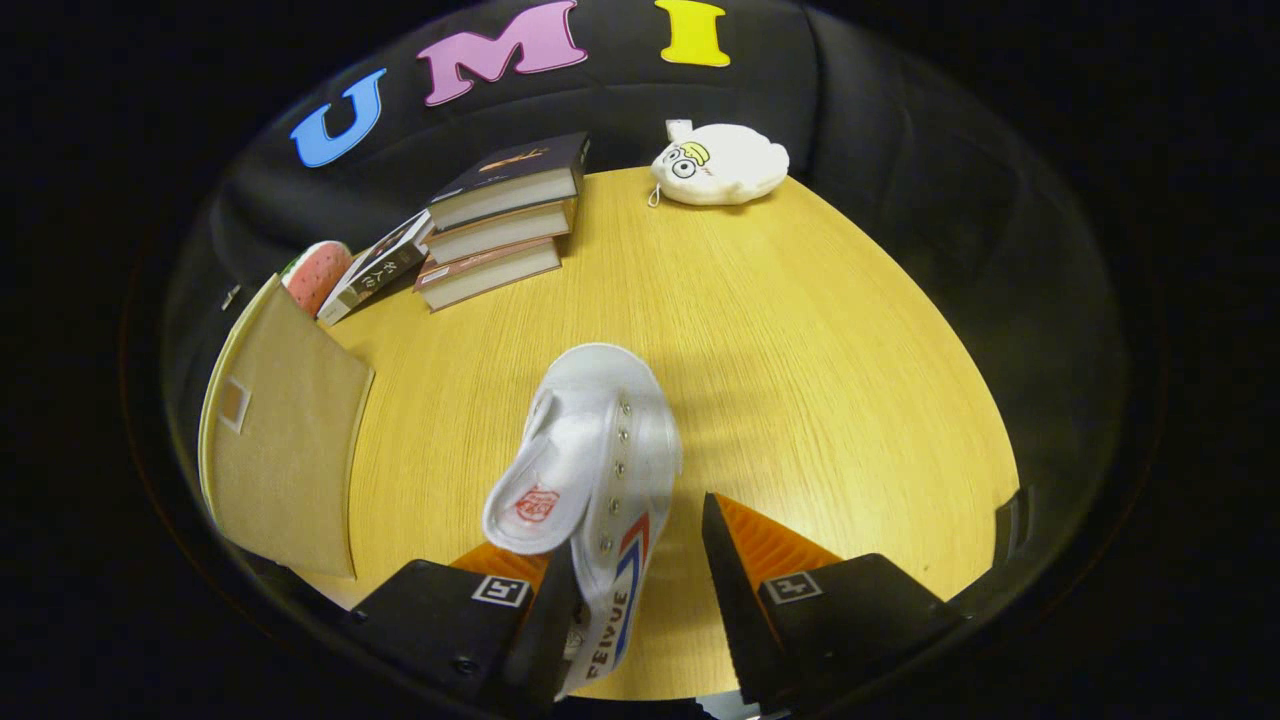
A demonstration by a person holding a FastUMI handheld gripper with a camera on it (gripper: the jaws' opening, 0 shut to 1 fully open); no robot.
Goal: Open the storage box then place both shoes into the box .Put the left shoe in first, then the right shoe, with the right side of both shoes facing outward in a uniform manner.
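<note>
One wooden table [820, 330]. One tan storage box [285, 440] left of the fingers. Four books [500, 225] beyond. One white shoe [590, 450] between gripper [640, 560] fingers, spread wide, touching the left. One plush toy [720, 165] far back.

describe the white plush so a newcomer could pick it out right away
Start from the wooden table and look to its far edge, well beyond the open gripper and the white shoe lying between its fingers. The white plush toy lies there, right of the stack of books. It alone is soft, rounded, with a cartoon eye.
</note>
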